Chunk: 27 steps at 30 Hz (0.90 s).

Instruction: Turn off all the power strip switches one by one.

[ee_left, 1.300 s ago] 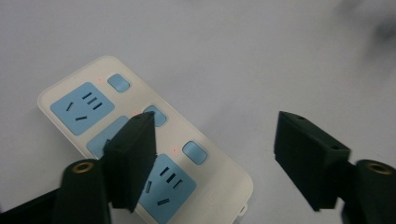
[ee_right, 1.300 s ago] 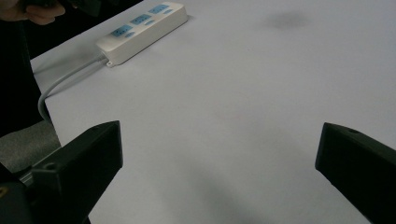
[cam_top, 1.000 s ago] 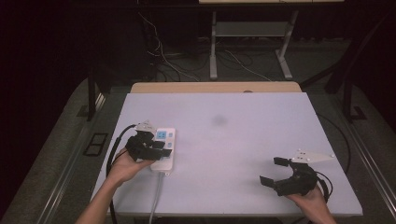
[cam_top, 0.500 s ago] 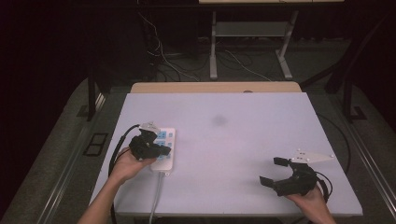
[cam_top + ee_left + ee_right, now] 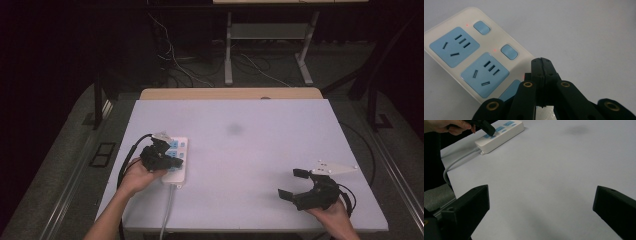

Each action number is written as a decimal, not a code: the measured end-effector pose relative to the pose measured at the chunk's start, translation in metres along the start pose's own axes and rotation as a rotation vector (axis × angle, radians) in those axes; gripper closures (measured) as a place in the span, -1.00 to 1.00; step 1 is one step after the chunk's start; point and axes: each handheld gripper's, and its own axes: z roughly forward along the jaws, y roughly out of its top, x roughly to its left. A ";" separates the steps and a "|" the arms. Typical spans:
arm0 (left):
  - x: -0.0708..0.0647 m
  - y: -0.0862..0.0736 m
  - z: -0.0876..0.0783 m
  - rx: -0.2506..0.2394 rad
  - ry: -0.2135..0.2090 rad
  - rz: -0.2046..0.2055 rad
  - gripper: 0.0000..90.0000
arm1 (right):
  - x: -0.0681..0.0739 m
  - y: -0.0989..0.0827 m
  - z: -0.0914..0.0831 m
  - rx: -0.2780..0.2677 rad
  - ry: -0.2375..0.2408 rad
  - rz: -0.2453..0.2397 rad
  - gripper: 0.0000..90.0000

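A white power strip (image 5: 178, 149) with blue sockets and blue switches lies at the table's left, and small red lights glow beside its switches (image 5: 509, 52). My left gripper (image 5: 171, 161) is shut with nothing between its jaws. Its joined tips (image 5: 541, 60) point down at the strip's near end, just past the second switch. Whether they touch the strip I cannot tell. My right gripper (image 5: 294, 183) rests at the front right of the table, open and empty, far from the strip. In the right gripper view my right gripper (image 5: 541, 202) faces the strip (image 5: 504, 132) and the left gripper (image 5: 489, 130) on it.
The strip's grey cord (image 5: 167, 210) runs off the front edge of the pale table (image 5: 260, 150). A faint dark smudge (image 5: 234, 130) marks the tabletop's middle. Beyond the far edge are a metal stand (image 5: 229, 55) and loose cables on the dark floor.
The left gripper has shifted only slightly over the power strip. The right gripper has kept still.
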 end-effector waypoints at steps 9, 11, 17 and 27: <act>-0.001 0.000 0.003 0.009 -0.011 0.017 0.97 | 0.000 0.000 0.000 0.003 0.001 0.000 -0.99; -0.001 0.000 0.003 0.009 -0.008 0.020 0.98 | 0.000 0.000 0.000 0.001 0.000 -0.001 -0.99; 0.001 0.000 0.003 0.009 -0.024 0.011 0.98 | 0.001 -0.001 0.000 0.002 0.002 -0.003 -0.99; 0.004 -0.001 0.003 0.004 -0.045 -0.017 0.99 | 0.001 -0.001 -0.001 0.000 0.001 -0.007 -0.99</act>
